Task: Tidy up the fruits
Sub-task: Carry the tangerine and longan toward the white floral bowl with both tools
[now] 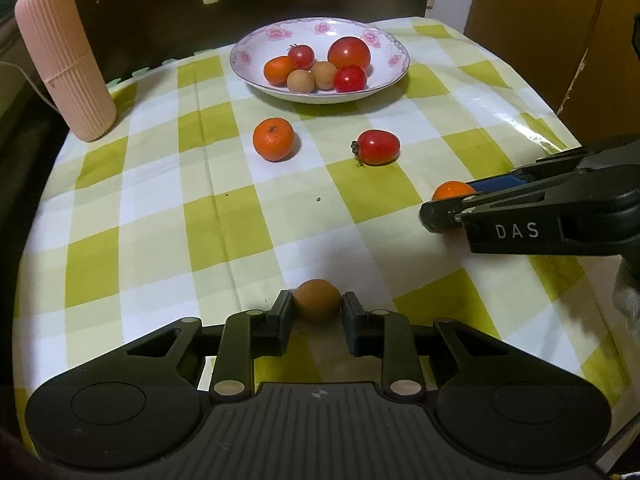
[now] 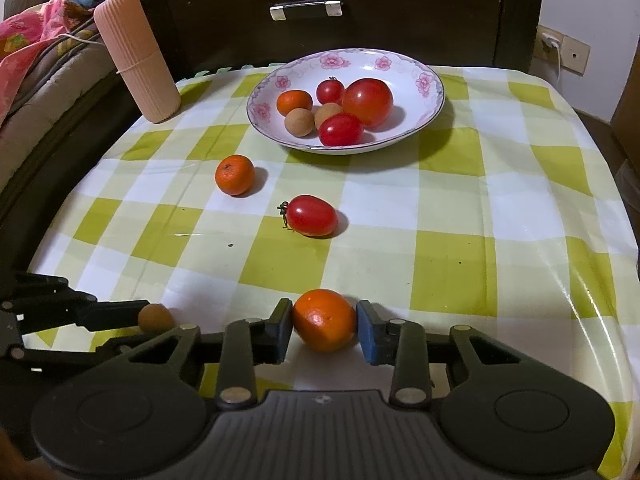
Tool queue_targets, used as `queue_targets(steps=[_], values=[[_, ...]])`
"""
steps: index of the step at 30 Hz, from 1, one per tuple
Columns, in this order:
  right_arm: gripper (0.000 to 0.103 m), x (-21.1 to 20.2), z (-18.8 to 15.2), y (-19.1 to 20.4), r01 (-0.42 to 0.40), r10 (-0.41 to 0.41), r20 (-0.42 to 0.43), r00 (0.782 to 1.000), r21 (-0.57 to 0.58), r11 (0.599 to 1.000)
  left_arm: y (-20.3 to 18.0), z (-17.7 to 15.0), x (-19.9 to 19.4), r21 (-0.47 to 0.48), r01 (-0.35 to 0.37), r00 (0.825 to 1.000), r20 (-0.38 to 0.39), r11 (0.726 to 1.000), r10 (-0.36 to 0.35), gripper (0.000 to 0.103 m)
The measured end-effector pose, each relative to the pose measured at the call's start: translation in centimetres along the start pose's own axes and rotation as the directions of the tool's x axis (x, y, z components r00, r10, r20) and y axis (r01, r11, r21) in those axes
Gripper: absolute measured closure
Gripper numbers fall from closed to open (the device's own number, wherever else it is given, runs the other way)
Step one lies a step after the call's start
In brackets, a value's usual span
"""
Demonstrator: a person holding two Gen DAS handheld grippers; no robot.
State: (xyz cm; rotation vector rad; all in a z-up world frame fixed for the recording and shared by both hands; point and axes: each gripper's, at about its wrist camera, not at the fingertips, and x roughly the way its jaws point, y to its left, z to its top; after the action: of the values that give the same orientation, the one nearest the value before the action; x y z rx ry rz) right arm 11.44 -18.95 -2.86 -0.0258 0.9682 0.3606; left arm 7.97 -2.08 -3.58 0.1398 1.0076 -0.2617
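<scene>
Checked tablecloth, flowered plate holding six fruits.
A pink ribbed case stands left; an orange and tomato lie loose. Right gripper clamps another orange; left gripper clamps a brown fruit.

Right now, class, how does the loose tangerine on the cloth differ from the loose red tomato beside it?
The tangerine is orange and round; the tomato is glossy red and oblong. The tangerine lies nearer the pink ribbed cylinder; the tomato lies on its side, green stem showing. Both rest on the checked cloth, outside the plate.
</scene>
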Motion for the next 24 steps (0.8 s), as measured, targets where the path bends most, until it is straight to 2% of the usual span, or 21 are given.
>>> queue_targets(steps=[8, 24], values=[[0.070, -0.2, 0.0, 0.0, 0.001, -0.001, 0.000, 1.000, 0.004, 1.000, 0.2, 0.5, -0.2, -0.023, 0.007, 1.000, 0.012, 1.000, -0.007, 0.069], [0.070, -1.1, 0.9, 0.3, -0.027, 0.026, 0.032, 0.999, 0.033, 0.999, 0.4, 3.7, 0.0, -0.049, 0.028, 0.998, 0.064, 0.998, -0.025, 0.069]])
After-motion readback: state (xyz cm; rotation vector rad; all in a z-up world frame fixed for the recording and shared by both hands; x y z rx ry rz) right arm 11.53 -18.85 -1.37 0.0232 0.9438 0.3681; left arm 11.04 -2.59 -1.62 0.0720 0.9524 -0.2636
